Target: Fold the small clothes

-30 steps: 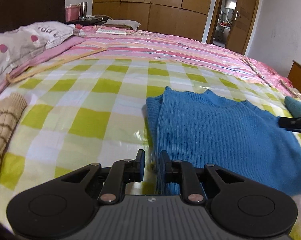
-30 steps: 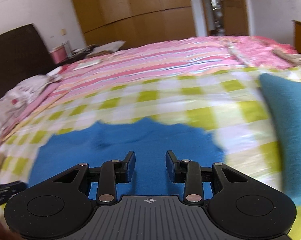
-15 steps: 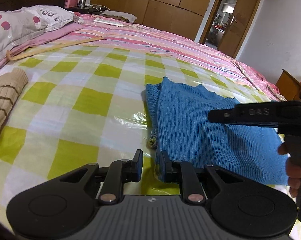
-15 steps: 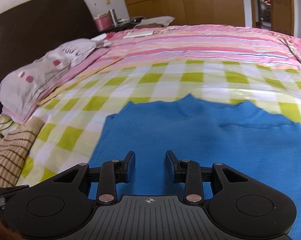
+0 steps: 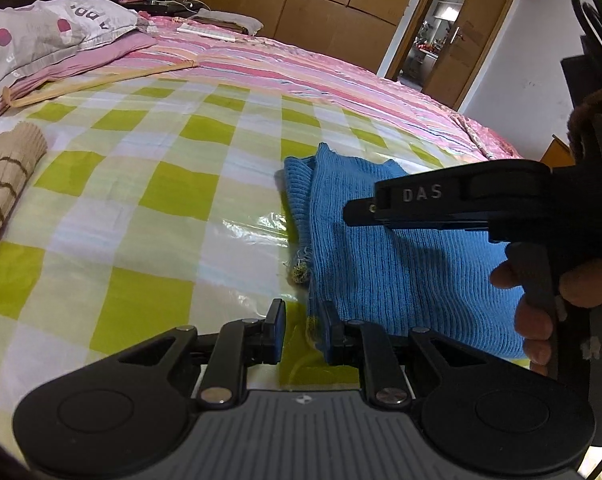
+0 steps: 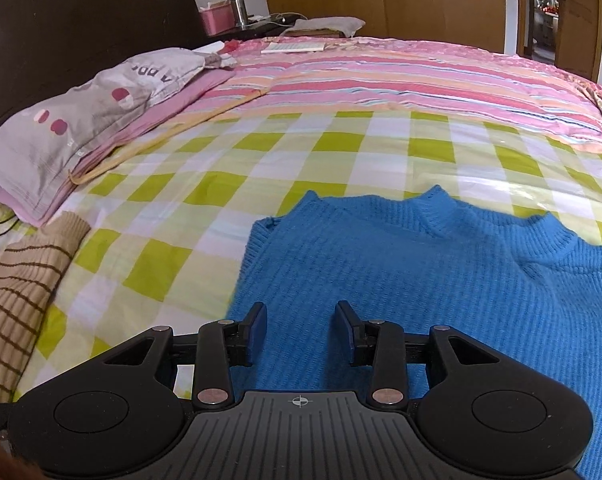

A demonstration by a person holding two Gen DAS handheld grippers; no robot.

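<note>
A blue knit sweater (image 6: 421, 276) lies flat on the green-checked sheet, its left sleeve folded over the body (image 5: 381, 260). My left gripper (image 5: 303, 330) is open and empty, low at the sweater's near left corner, its right finger (image 5: 333, 332) against the hem. My right gripper (image 6: 301, 328) is open and empty above the sweater's left half. In the left wrist view the right gripper (image 5: 441, 200) hovers over the sweater, held by a hand (image 5: 541, 300).
A beige striped sweater (image 6: 17, 292) lies at the left of the bed. A grey pillow (image 6: 85, 120) sits on pink bedding by the dark headboard. A pink striped quilt (image 6: 421, 80) covers the far half. A nightstand with a pink box (image 6: 217, 18) stands behind.
The right gripper has swung left over the sweater and now crosses the left wrist view. The left gripper opened a little and drew back toward the hem corner.
</note>
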